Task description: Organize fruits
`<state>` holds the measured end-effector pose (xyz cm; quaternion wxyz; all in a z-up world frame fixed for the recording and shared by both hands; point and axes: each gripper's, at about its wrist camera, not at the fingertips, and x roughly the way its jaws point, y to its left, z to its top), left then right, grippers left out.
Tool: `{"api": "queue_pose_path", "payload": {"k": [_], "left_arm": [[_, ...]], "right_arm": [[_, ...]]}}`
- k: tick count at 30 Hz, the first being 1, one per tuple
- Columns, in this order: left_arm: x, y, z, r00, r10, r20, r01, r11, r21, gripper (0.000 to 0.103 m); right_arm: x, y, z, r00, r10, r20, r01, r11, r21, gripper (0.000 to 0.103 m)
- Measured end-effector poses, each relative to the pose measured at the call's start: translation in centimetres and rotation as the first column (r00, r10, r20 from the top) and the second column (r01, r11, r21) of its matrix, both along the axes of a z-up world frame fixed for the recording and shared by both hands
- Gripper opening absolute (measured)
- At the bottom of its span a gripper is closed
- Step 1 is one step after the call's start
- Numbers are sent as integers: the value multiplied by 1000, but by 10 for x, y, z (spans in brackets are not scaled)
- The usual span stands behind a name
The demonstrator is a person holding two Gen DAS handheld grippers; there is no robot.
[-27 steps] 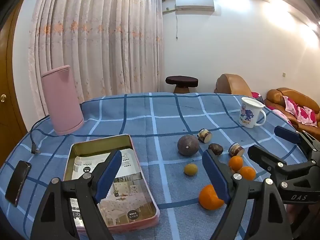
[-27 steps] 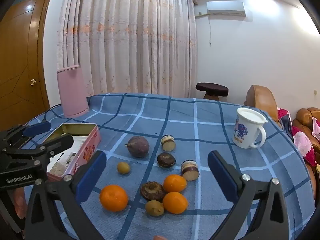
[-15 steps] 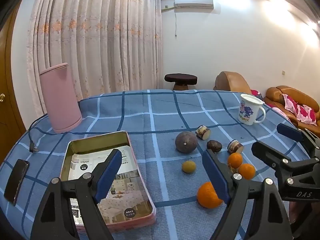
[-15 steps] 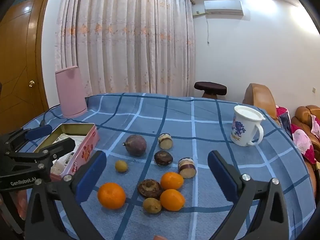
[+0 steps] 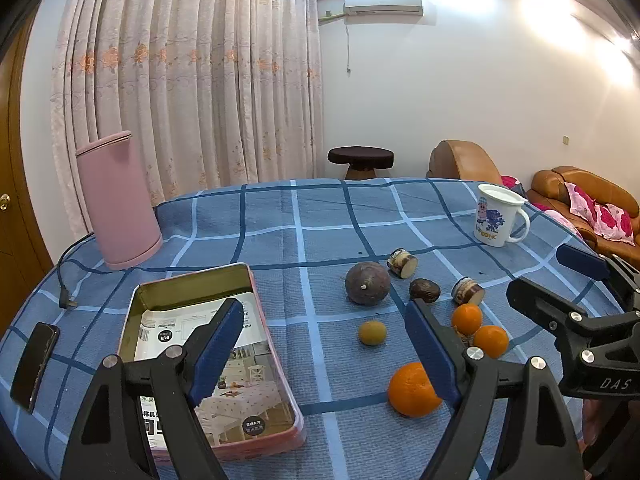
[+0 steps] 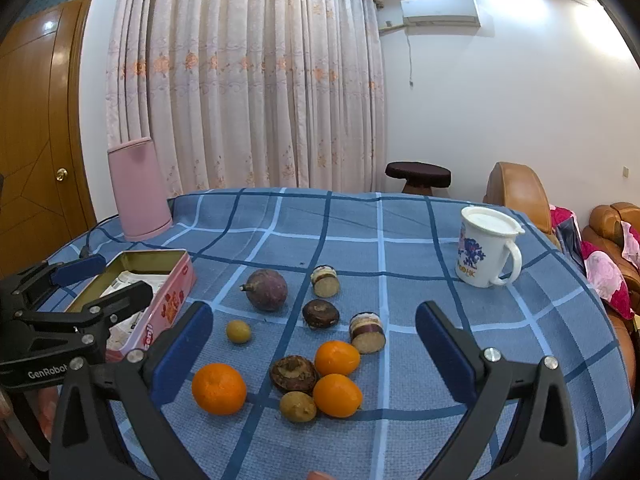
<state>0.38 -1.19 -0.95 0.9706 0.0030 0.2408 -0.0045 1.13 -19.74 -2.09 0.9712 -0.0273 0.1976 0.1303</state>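
Fruits lie scattered on the blue checked tablecloth. A big orange (image 6: 219, 388) (image 5: 412, 390) sits nearest, with two smaller oranges (image 6: 337, 357) (image 6: 337, 395) beside a brown fruit (image 6: 295, 373). A purple round fruit (image 6: 267, 289) (image 5: 367, 283) lies further back, a small yellow fruit (image 6: 238, 331) (image 5: 372, 332) in front of it. An open pink tin (image 5: 158, 292) (image 6: 176, 292) stands at the left. My left gripper (image 5: 324, 348) hovers open between tin and fruits. My right gripper (image 6: 314, 352) hangs open above the fruit cluster, holding nothing.
A white mug (image 6: 484, 251) stands at the right back, a pink cylinder (image 5: 116, 204) at the left back with its cord. A dark phone (image 5: 34, 360) lies by the left table edge. Cut fruit pieces (image 6: 326, 280) (image 6: 367, 333) lie among the fruits. Sofas stand beyond the table.
Both views show the table objects slightly lower and nearer than before; the grippers shifted a little over the table. Both stayed open and nothing was picked up.
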Motion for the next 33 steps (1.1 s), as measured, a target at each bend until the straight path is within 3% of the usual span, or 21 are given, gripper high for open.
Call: {"api": "queue_pose_path", "payload": {"k": [33], "left_arm": [[-2,-6,-5,1000,-10,-13,10,1000,-2,84]], "right_arm": [[-4,-2,-7,1000,-2,-12,3,1000,13,103]]}}
